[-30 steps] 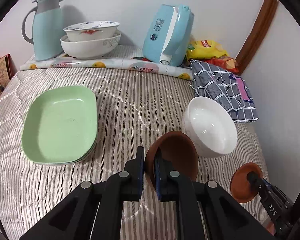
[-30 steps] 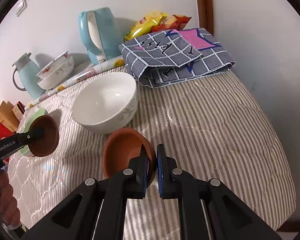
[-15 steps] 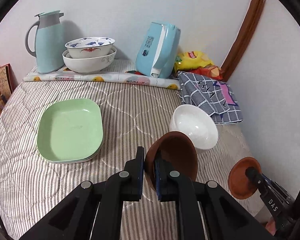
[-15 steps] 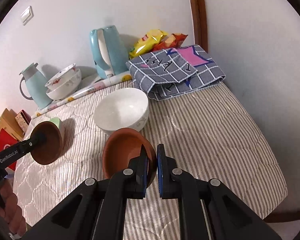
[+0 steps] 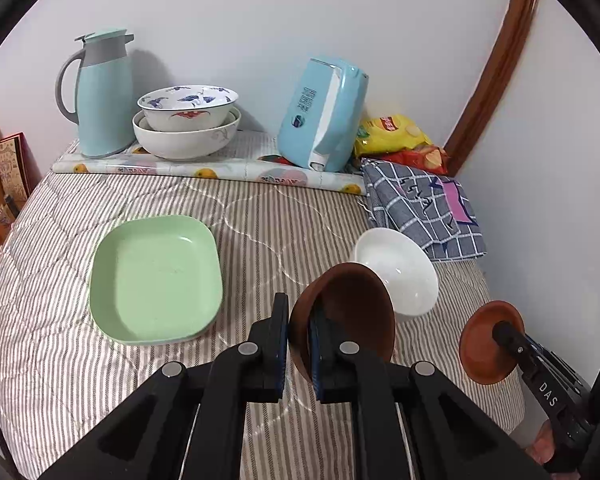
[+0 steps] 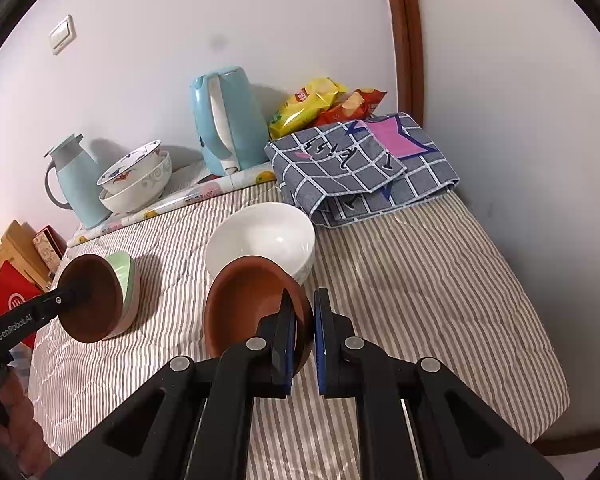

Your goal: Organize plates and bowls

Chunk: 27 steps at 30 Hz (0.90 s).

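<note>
— While both hands hang over the bed (image 5: 280, 208), what crockery is there?
— Biggest is the stack of green plates (image 5: 156, 280), pale, rectangular with rounded corners, lying on the striped quilt. Next, the white bowl (image 6: 260, 240), glossy, upright, near the folded checked cloth (image 6: 360, 168). Two patterned bowls (image 5: 186, 128) sit nested at the wall between a jug (image 5: 100, 92) and a blue kettle (image 5: 324, 116).
— And the room?
— White walls, a brown door frame (image 6: 404, 40), snack bags (image 6: 320, 100) in the corner.
— The tools?
— The left tool (image 5: 299, 340) is clamped on the rim of a brown bowl (image 5: 352, 312), tilted, clear of the quilt. The right tool (image 6: 302, 336) pinches the rim of a second brown bowl (image 6: 248, 304), just before the white one.
</note>
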Tool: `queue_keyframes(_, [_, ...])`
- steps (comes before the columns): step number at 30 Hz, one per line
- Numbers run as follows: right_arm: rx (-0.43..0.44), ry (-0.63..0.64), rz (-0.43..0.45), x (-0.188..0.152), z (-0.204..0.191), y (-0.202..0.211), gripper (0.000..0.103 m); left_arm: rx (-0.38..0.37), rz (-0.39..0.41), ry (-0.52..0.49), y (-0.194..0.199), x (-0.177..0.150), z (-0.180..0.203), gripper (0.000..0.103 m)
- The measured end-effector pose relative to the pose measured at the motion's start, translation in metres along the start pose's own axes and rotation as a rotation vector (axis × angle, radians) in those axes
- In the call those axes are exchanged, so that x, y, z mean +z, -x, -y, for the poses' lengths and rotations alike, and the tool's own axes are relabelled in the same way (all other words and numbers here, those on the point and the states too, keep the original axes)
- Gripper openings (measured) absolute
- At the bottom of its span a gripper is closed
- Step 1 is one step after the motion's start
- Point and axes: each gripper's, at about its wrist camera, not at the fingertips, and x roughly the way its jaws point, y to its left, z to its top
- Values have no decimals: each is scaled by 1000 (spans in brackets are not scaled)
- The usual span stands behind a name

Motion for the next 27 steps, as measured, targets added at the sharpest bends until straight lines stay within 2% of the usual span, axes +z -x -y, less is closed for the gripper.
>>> queue_keyframes(13, [-12,29,-33,26,-11,-44,9,9,-9,36,-26,17,-21,10])
queue_keyframes(27, [-36,63,-97,41,-20,-106,9,67,-32,81,-57,30,-54,10])
